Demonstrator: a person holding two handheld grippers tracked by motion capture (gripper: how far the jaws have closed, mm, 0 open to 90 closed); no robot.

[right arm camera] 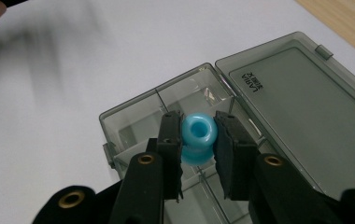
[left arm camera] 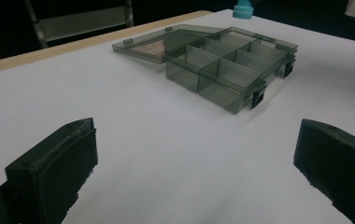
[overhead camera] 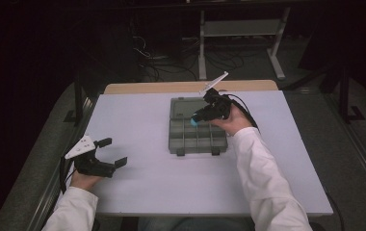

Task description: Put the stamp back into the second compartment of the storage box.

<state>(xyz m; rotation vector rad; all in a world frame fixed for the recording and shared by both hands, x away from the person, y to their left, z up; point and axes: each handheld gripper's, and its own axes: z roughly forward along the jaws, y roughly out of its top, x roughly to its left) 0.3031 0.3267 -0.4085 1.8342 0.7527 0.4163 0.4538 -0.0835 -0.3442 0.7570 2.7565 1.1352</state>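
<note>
Blue spool (right arm camera: 198, 137), pinched in the right claw (right arm camera: 198, 140), hangs above the open organizer box (overhead camera: 198, 139), not yet dropped into a compartment, while the left claw (overhead camera: 108, 153) gapes empty over the worktop (overhead camera: 142, 183).

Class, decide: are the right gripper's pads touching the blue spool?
Touching. The right gripper view shows both pads of the right gripper pressed against the blue spool, no gap either side.

Glossy blue plastic spool (right arm camera: 198, 138), smoky transl. plastic organiser box (right arm camera: 133, 122), matt white tabletop (overhead camera: 137, 168) w/ wood edge.
</note>
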